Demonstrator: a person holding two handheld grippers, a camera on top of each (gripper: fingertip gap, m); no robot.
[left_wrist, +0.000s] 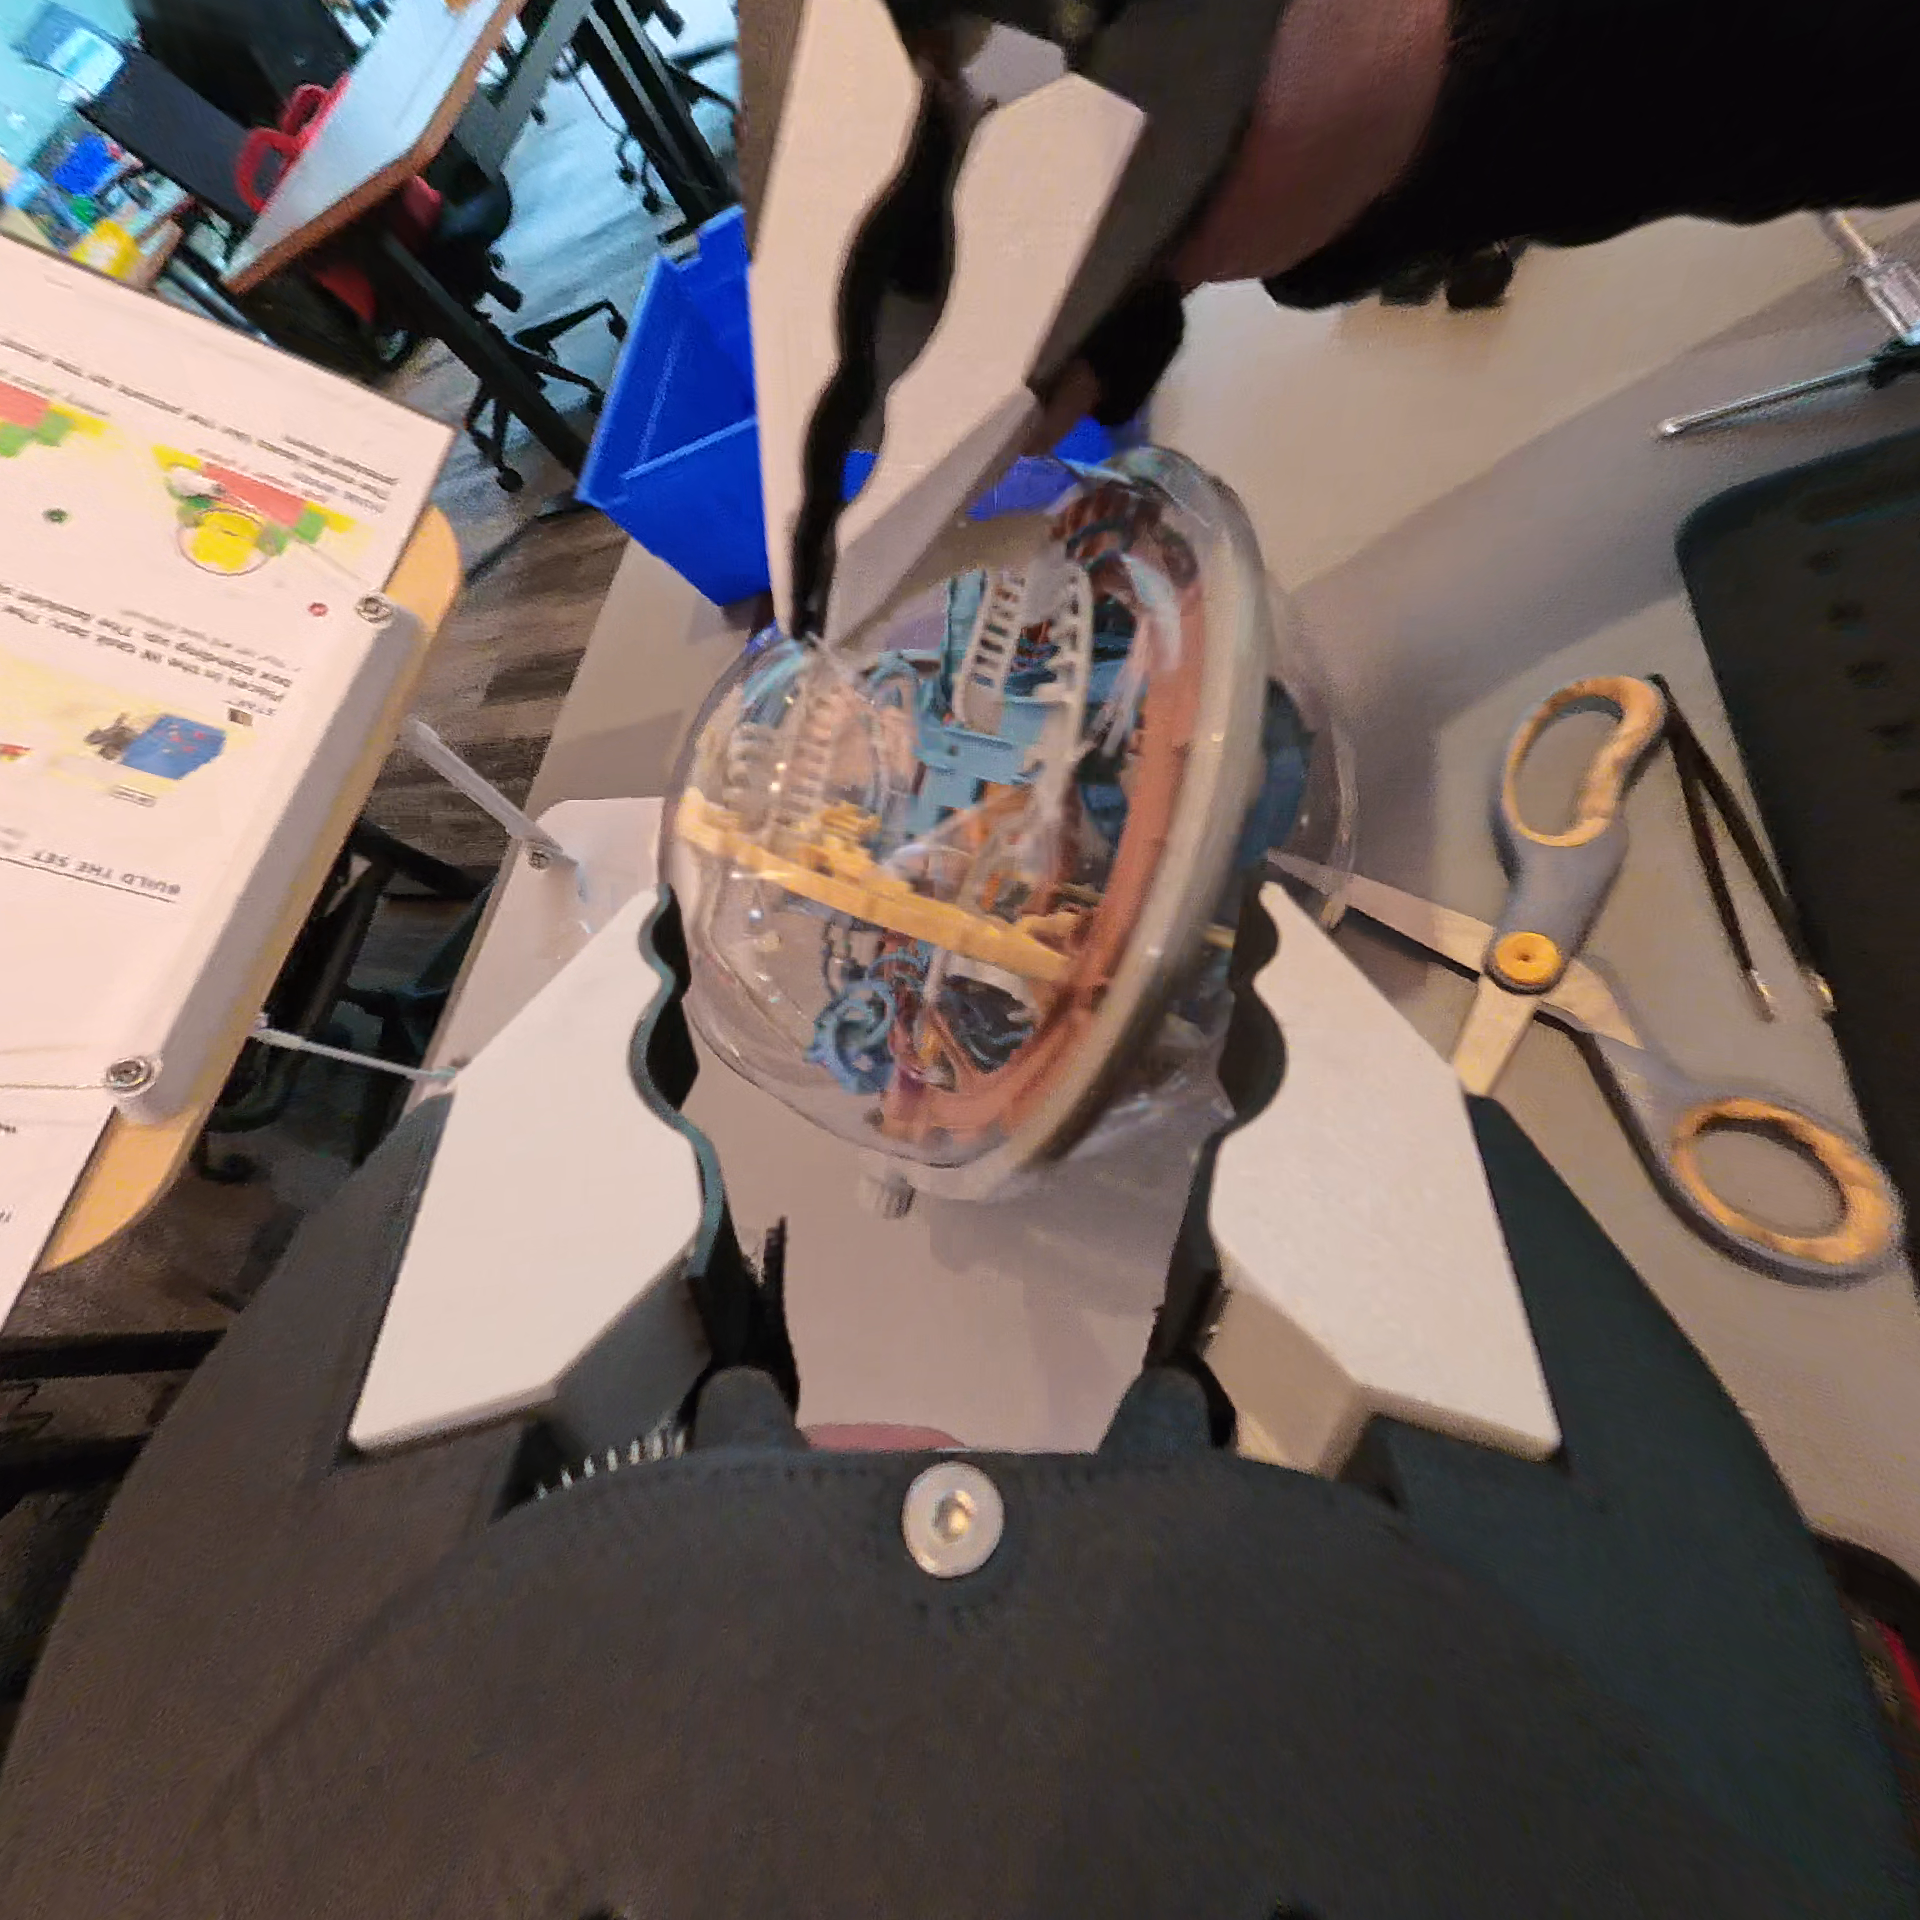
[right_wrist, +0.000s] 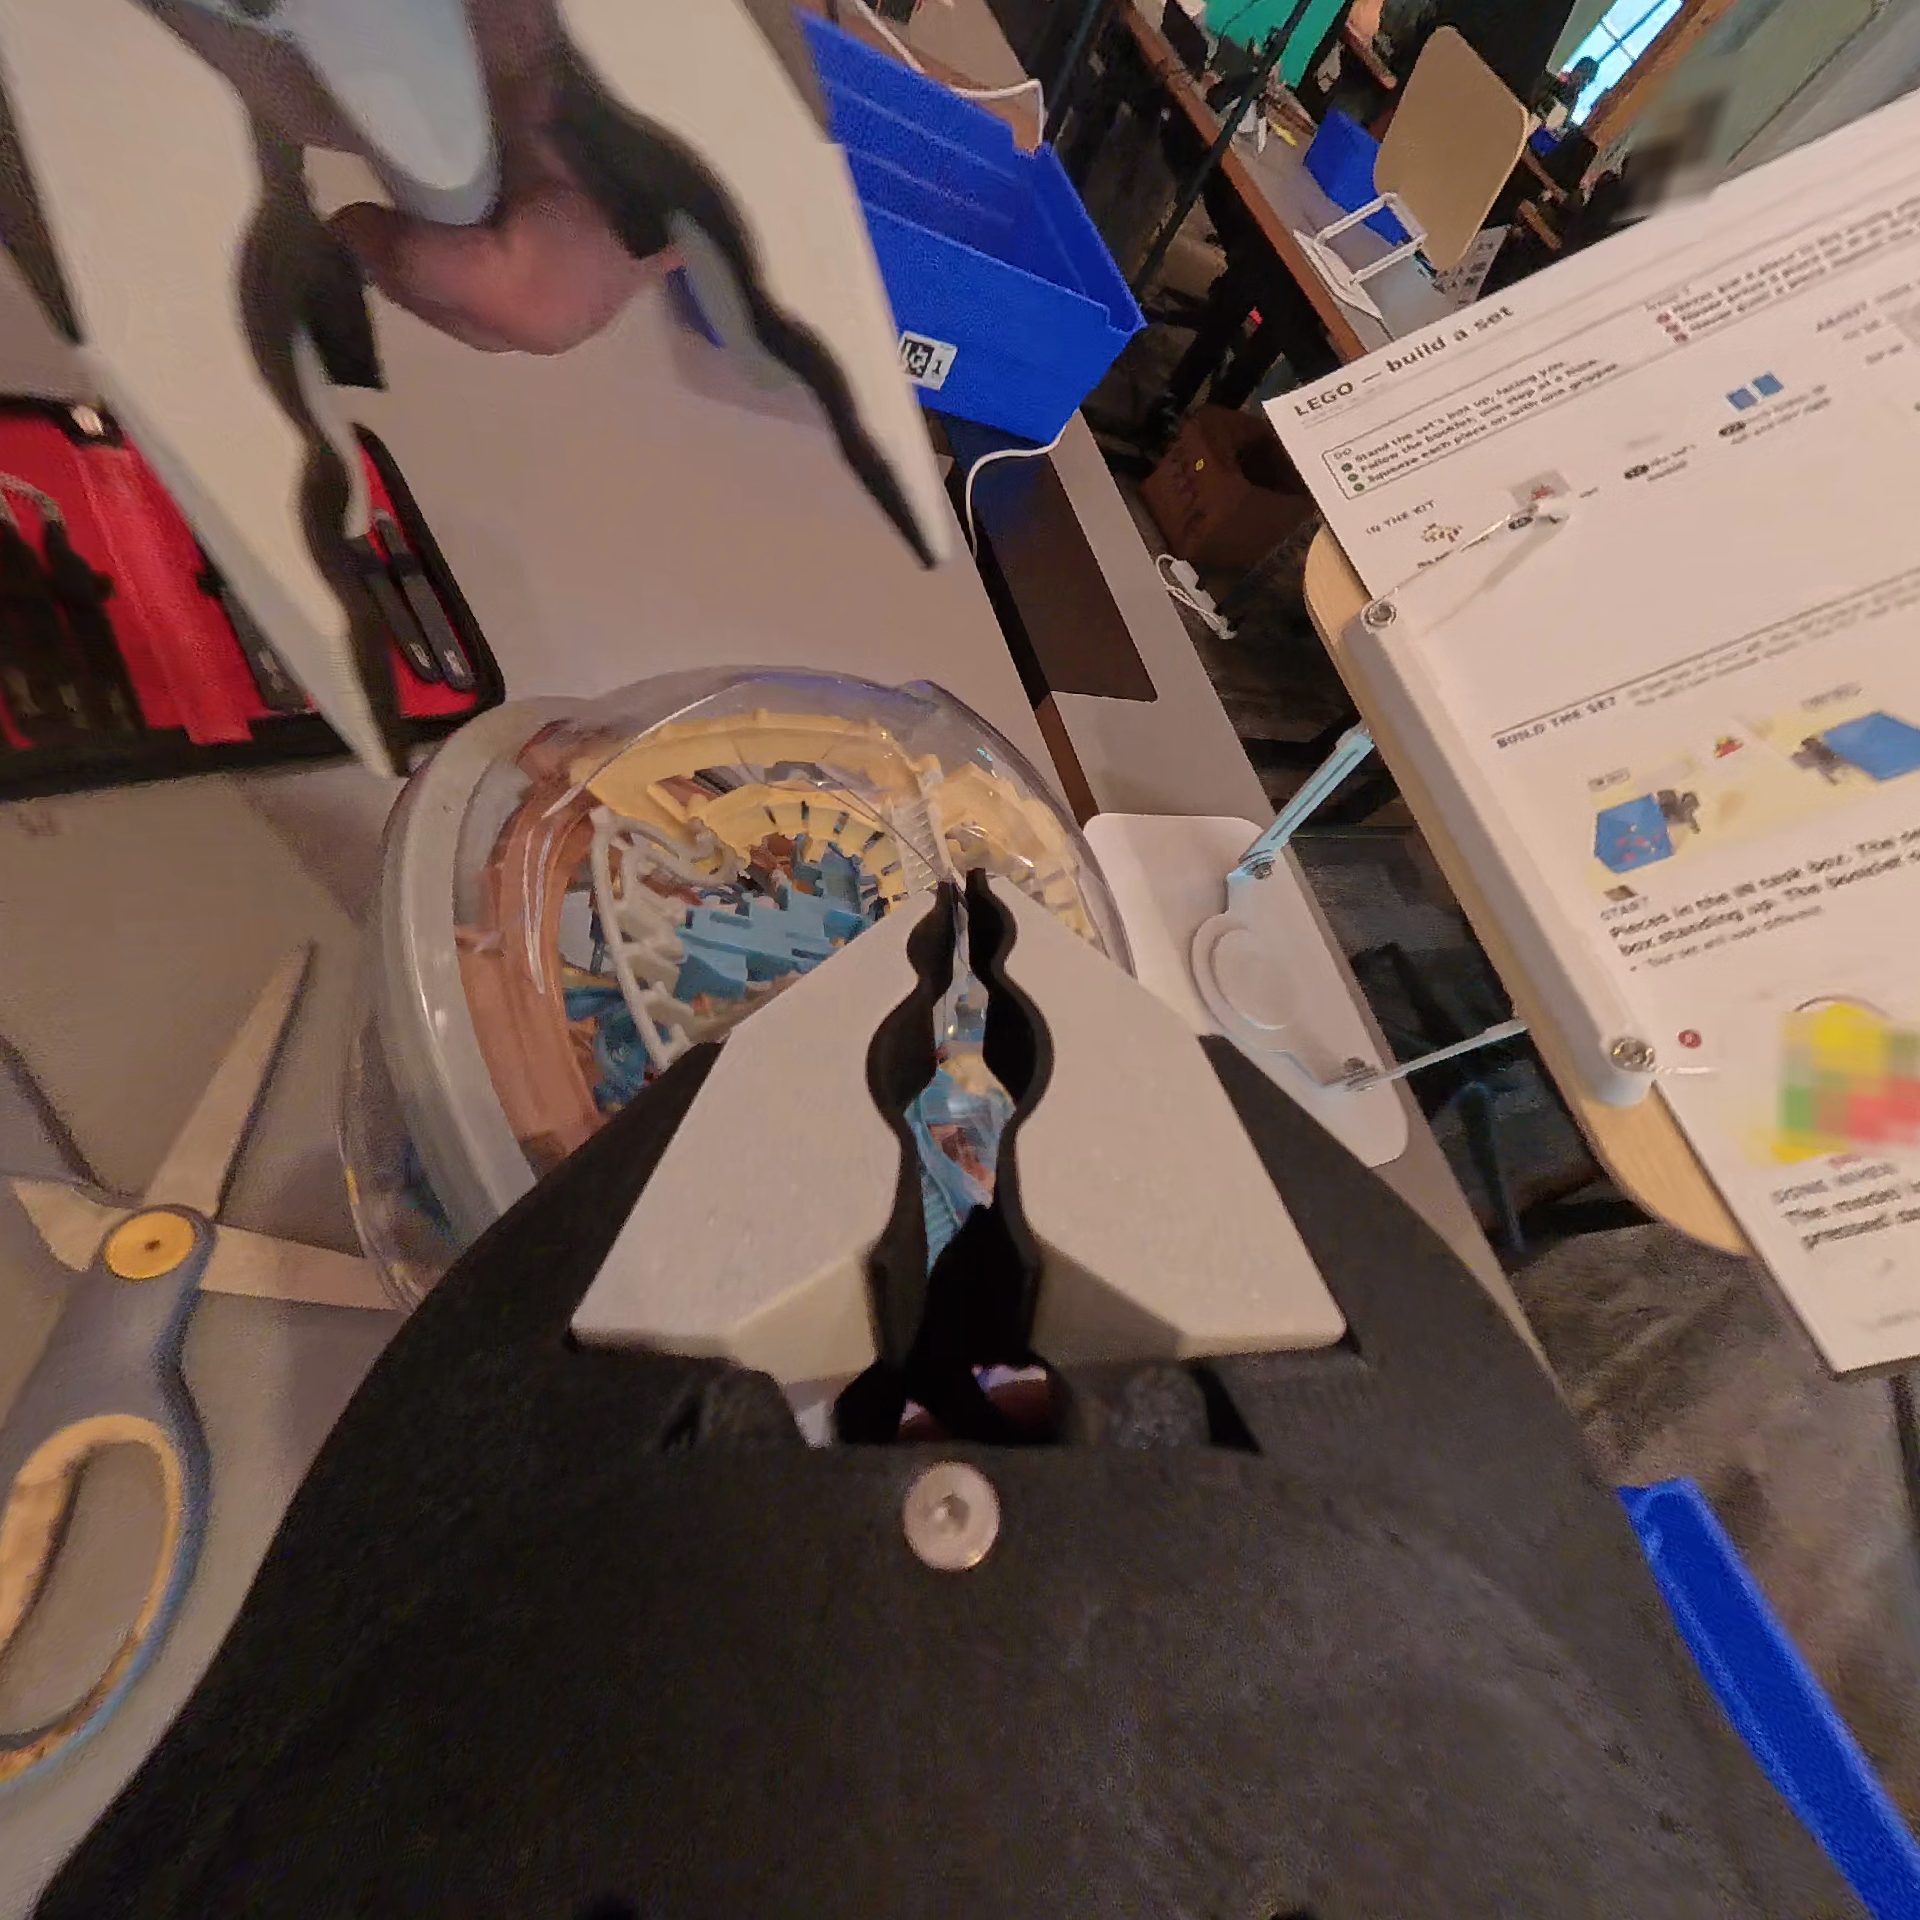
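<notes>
A clear plastic ball (left_wrist: 966, 831) with a blue, tan and orange maze inside sits on the grey table (left_wrist: 1455, 499), under crinkled clear wrap (left_wrist: 1143, 1132). My left gripper (left_wrist: 951, 914) is open, with one finger on each side of the ball's near part. My right gripper (right_wrist: 961, 894) is shut on a thin bit of the clear wrap at the top of the ball (right_wrist: 644, 894). It shows in the left wrist view (left_wrist: 805, 623) coming down from above. The left gripper (right_wrist: 655, 665) shows open above the ball in the right wrist view.
Grey and yellow scissors (left_wrist: 1558, 956) and black tweezers (left_wrist: 1725, 831) lie right of the ball. A blue bin (left_wrist: 686, 436) stands behind it. A white instruction board (left_wrist: 208, 623) sits on a side stand. A red tool case (right_wrist: 125, 603) lies open on the table. Spacing between my two grippers at the tips: around 7 cm. About 25 cm separates my left fingertips from the red tool case (right_wrist: 125, 603).
</notes>
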